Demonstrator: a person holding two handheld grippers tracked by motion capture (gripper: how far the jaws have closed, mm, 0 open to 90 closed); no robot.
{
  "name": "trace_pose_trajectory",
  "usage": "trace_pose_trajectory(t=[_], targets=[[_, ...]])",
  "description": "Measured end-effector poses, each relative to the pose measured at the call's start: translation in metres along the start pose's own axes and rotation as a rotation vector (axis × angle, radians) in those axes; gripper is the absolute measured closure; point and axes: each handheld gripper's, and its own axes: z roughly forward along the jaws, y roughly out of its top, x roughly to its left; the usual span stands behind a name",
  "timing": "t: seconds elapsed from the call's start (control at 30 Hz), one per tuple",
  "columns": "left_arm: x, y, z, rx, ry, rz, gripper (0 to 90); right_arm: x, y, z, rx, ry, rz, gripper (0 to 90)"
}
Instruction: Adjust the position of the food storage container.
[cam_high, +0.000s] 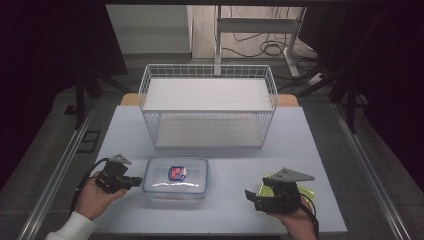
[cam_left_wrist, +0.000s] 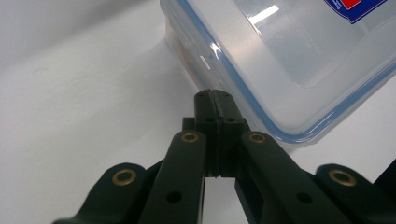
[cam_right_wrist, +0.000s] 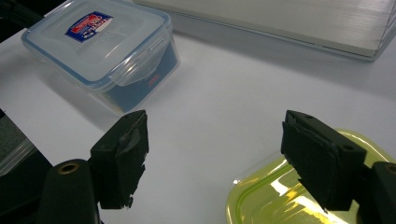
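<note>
Left hand-held gripper (cam_left_wrist: 215, 95), jaws pinched together, sits right against the clear rectangular blue-rimmed plastic container (cam_high: 175, 176) on the white desk (cam_high: 230, 155); its red-blue label's unreadable. Right hand-held gripper (cam_right_wrist: 224, 158) gapes wide.

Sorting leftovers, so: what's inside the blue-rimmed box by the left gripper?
The blue-rimmed box is closed by a clear lid with a red-and-blue sticker. Through its wall something reddish shows faintly; the frosted lid blurs the rest, so contents stay uncertain.
</note>
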Motion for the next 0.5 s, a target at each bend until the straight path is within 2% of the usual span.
trace_pose_trajectory(t=[0.5], targets=[[-0.015, 0.008, 0.009, -0.010, -0.029, 0.011, 90.0, -0.001, 0.000, -0.001, -0.003, -0.002, -0.002, 23.2]])
